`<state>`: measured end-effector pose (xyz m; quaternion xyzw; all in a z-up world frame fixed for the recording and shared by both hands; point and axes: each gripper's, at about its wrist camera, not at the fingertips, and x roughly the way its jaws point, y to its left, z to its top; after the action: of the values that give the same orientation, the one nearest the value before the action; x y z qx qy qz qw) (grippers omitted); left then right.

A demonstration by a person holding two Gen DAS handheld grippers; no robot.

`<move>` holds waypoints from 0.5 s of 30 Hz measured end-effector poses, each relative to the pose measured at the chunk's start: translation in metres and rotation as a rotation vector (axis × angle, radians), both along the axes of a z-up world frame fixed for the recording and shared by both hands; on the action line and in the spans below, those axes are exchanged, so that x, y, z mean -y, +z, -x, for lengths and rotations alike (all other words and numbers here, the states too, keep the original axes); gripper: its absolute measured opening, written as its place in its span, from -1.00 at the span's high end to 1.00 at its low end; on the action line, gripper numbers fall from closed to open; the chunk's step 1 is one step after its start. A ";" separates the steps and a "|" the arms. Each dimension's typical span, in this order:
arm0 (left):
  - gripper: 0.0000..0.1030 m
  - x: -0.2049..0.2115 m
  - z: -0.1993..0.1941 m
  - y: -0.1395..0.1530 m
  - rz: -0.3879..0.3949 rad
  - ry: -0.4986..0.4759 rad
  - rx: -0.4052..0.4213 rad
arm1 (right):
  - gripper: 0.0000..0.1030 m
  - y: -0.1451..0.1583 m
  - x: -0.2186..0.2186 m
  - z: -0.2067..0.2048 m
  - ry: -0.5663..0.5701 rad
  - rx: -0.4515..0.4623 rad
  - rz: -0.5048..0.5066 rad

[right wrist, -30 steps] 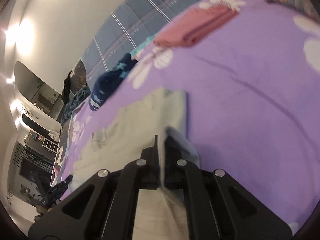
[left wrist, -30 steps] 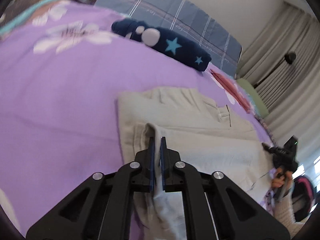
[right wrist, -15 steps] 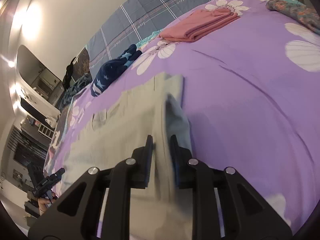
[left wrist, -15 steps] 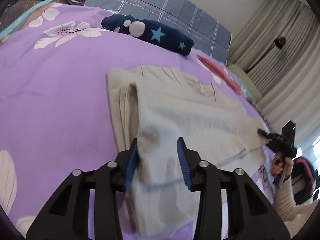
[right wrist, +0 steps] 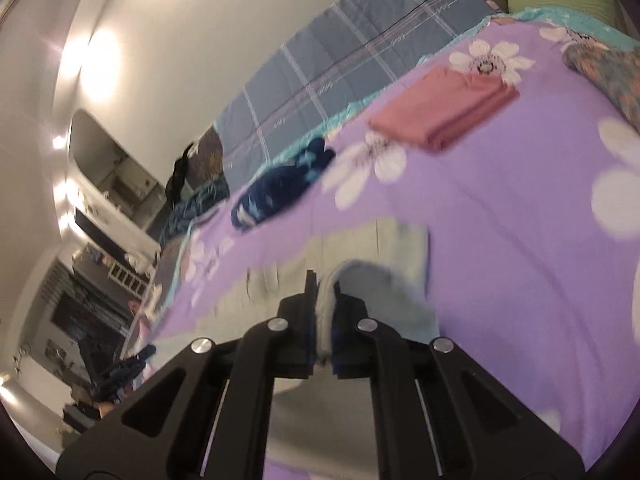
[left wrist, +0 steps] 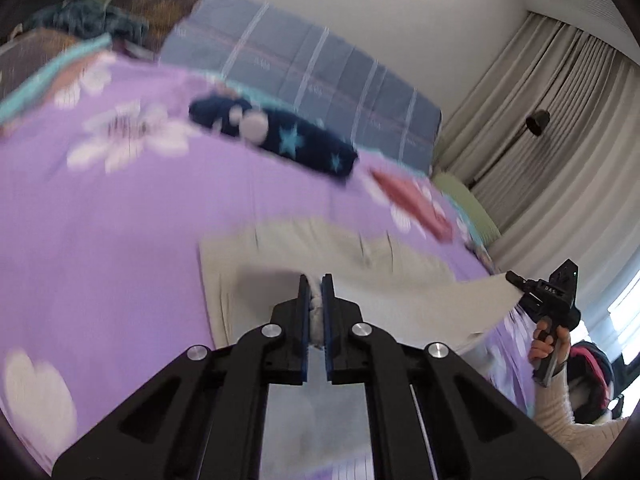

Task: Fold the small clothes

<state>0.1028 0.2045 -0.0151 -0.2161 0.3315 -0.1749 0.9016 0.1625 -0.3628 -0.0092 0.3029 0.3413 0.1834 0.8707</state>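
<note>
Beige garment (left wrist: 360, 264), on purple bedspread (left wrist: 120, 216): near edge, flat half a second ago, now raised at both corners, likely the start of a fold toward the far edge. Left gripper (left wrist: 316, 280) and right gripper (right wrist: 324, 284): jaws just closed, each narrow, pinching a bunched corner.

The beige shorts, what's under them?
The purple bedspread lies under the beige shorts. Both tongs, left and right, pinch the near edge up. What lies beneath the flat part is covered.
</note>
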 end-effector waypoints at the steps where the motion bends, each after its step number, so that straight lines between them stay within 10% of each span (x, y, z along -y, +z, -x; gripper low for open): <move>1: 0.90 -0.003 -0.012 0.007 0.004 0.016 0.010 | 0.90 0.003 0.000 -0.020 -0.003 -0.017 0.002; 4: 0.49 -0.011 -0.058 0.004 -0.006 0.096 -0.043 | 0.80 -0.010 -0.007 -0.079 -0.013 -0.118 0.039; 6: -0.04 -0.017 -0.091 -0.021 -0.029 0.164 -0.147 | 0.16 -0.030 -0.008 -0.105 -0.084 -0.195 0.084; 15: -0.17 -0.025 -0.119 -0.077 -0.066 0.128 -0.269 | 0.12 -0.059 0.004 -0.114 -0.053 -0.168 0.188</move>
<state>0.2220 0.2294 -0.0925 -0.2287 0.4406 -0.0756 0.8648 0.2761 -0.3671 -0.0678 0.2433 0.4206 0.1016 0.8681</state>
